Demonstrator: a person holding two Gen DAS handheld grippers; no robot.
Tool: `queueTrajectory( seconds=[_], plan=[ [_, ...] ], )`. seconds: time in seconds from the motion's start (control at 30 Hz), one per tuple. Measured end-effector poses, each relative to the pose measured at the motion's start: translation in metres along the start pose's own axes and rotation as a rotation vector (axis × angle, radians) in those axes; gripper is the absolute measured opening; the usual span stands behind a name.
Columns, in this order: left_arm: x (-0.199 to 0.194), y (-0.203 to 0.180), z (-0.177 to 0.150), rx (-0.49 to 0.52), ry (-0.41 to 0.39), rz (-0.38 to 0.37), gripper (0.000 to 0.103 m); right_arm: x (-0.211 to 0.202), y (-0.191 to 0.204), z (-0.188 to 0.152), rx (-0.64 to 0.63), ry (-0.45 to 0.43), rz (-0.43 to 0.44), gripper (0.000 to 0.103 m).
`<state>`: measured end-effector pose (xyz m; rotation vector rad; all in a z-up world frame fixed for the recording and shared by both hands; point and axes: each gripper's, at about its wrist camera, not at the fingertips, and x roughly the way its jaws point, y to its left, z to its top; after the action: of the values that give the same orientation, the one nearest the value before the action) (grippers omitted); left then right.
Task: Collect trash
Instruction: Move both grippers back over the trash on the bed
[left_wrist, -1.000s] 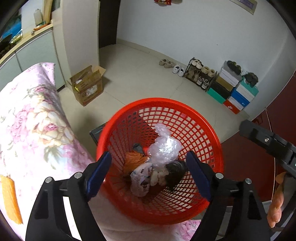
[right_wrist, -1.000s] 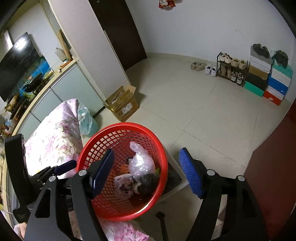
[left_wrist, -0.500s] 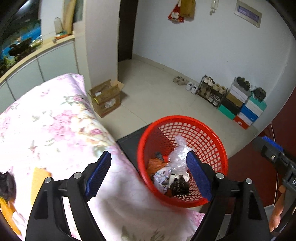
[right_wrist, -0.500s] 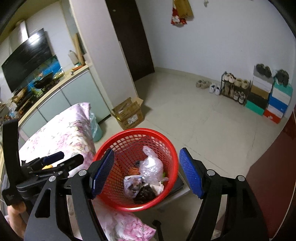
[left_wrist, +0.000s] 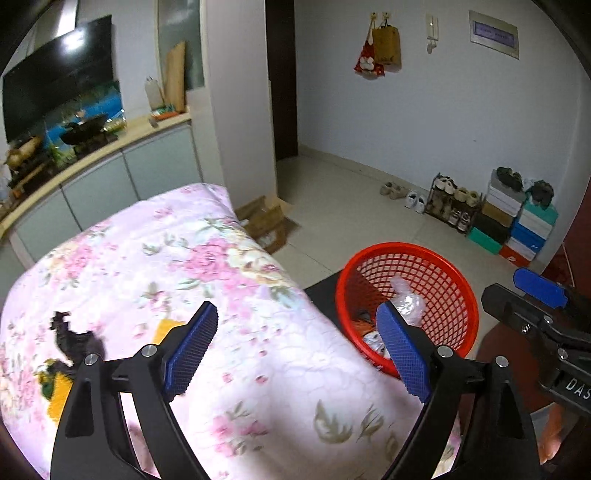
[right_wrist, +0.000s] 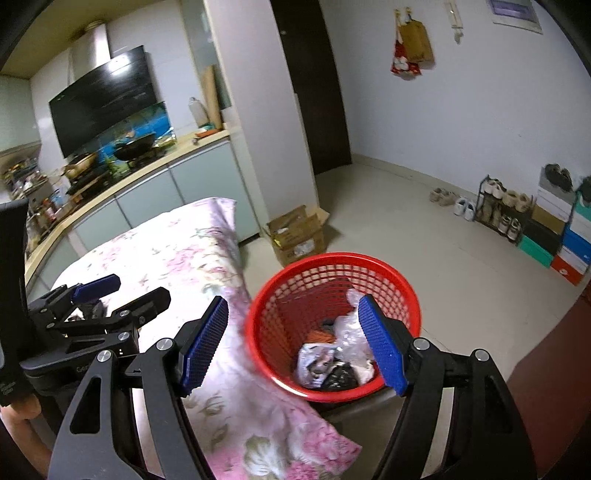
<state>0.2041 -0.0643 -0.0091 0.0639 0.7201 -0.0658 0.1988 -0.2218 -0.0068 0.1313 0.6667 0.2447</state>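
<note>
A red mesh basket (left_wrist: 436, 266) (right_wrist: 295, 273) stands beside a table covered with a pink floral cloth (left_wrist: 207, 266) (right_wrist: 177, 251). It holds a clear plastic bag (right_wrist: 351, 325), wrappers and dark scraps. On the cloth at the left lie a dark crumpled piece (left_wrist: 70, 338) and a yellow wrapper (left_wrist: 59, 391). My left gripper (left_wrist: 295, 347) is open and empty above the cloth; it also shows in the right wrist view (right_wrist: 122, 291). My right gripper (right_wrist: 295, 343) is open and empty over the basket's near side.
A cardboard box (right_wrist: 295, 236) sits on the tiled floor behind the basket. A shoe rack (left_wrist: 450, 203) and stacked shoe boxes (left_wrist: 517, 225) line the far wall. A kitchen counter (right_wrist: 122, 177) with a stove runs behind the table.
Both grippers have pulled back and swung left, away from the basket. The left wrist view now looks mostly at the floral cloth and the trash on it.
</note>
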Motion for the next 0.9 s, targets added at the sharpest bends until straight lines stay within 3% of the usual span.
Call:
queueTrajectory(
  seconds=[0.13,0.57,0.9],
  plan=[
    [-0.014,0.011,-0.009,-0.015,-0.013,0.018,0.085,-0.005,0.011,-0.004,-0.009,-0.012,0.017,0.078],
    [-0.046,0.067,-0.039,-0.102,-0.005,0.096,0.085,0.001,0.057,-0.02,-0.067,0.023,0.085,0.078],
    [-0.082,0.157,-0.079,-0.255,0.014,0.195,0.085,0.008,0.09,-0.03,-0.114,0.062,0.143,0.079]
  ],
)
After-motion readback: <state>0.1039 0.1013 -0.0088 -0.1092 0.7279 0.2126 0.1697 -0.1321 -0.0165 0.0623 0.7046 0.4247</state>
